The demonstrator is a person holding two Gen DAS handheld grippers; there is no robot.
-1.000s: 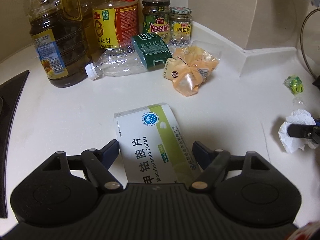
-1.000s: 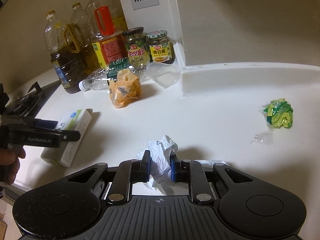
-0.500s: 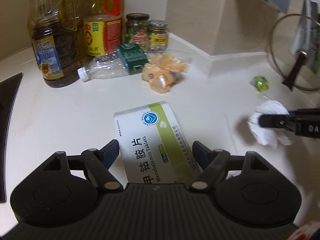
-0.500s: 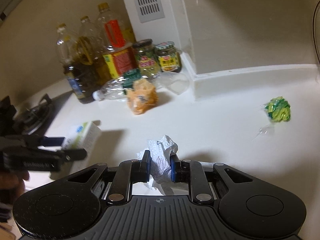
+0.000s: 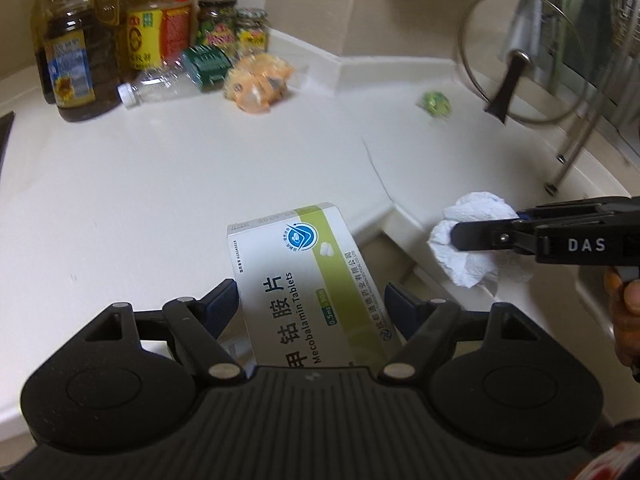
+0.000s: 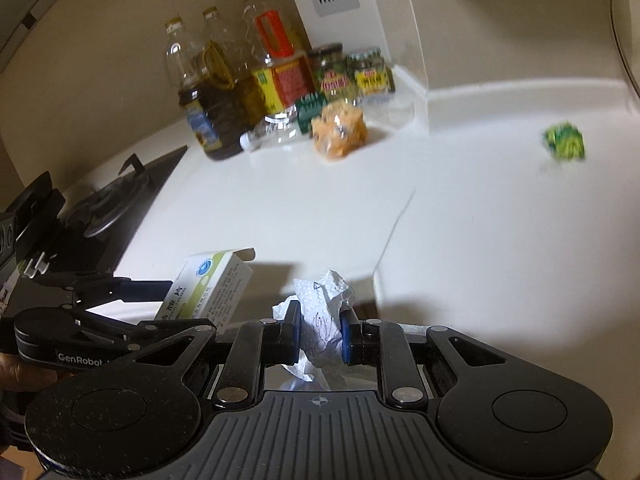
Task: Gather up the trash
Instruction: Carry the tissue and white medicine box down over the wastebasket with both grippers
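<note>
My left gripper (image 5: 310, 300) is shut on a white and green tablet box (image 5: 304, 280) and holds it above the front edge of the white counter (image 5: 200, 184). The box also shows in the right wrist view (image 6: 212, 284). My right gripper (image 6: 320, 324) is shut on a crumpled white tissue (image 6: 320, 308), held in the air to the right of the box; the tissue shows in the left wrist view (image 5: 472, 236). On the counter lie an empty plastic bottle (image 5: 168, 80), an orange wrapper (image 5: 258, 82) and a green wrapper (image 5: 434, 104).
Oil bottles (image 5: 76, 48) and jars (image 5: 236, 28) stand at the back left corner. A gas stove (image 6: 108, 208) is at the left. A glass pot lid (image 5: 516, 60) on a rack stands at the right. The counter has a raised back edge.
Both grippers have lifted and pulled back from the counter with the box and the tissue. The counter items look farther away, and the two grippers are closer together.
</note>
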